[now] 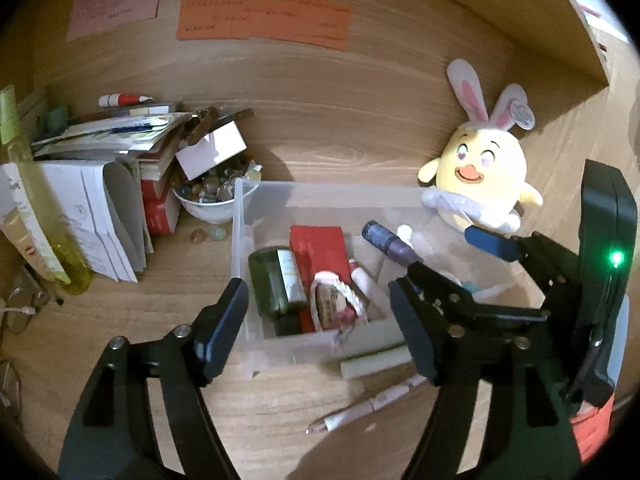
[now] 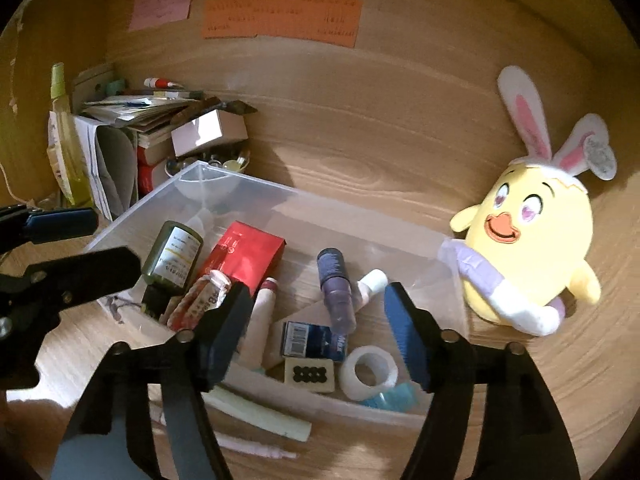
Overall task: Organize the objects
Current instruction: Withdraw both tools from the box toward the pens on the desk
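Left wrist view. Nearest the lens, the left claw [image 1: 320,328] is held spread and empty over the near wall of a clear plastic bin [image 1: 256,236] on the wooden desk [image 1: 340,140]. Inside the bin are seen a dark green bottle [image 1: 276,280], a red box [image 1: 320,252], a rope-wrapped jar [image 1: 336,304] and a purple bottle [image 1: 386,244]. A pale green stick [image 1: 376,362] and a pink pen [image 1: 368,406] lie on the desk just before the bin. The right claw [image 1: 448,256] enters from the right, spread over the bin's right half. A yellow chick plush with rabbit ears [image 1: 484,160] leans at the bin's far right corner. At left are a bowl of pebbles [image 1: 212,200], stacked books [image 1: 120,140] and a yellow-green spray bottle [image 1: 36,208].

Right wrist view. The right claw [image 2: 316,336] is spread, gripping nothing, above the bin [image 2: 256,200]. Between its fingers lie a dark blue box [image 2: 312,340], a tape roll [image 2: 370,374], a tile with black dots [image 2: 310,374], the purple bottle [image 2: 338,288] and a cream tube [image 2: 260,320]. The green bottle [image 2: 174,256] and red box [image 2: 244,256] lie at the bin's left end. The left claw [image 2: 108,244] is seen at left, spread. The plush [image 2: 528,232] stands just beside the bin's right end.
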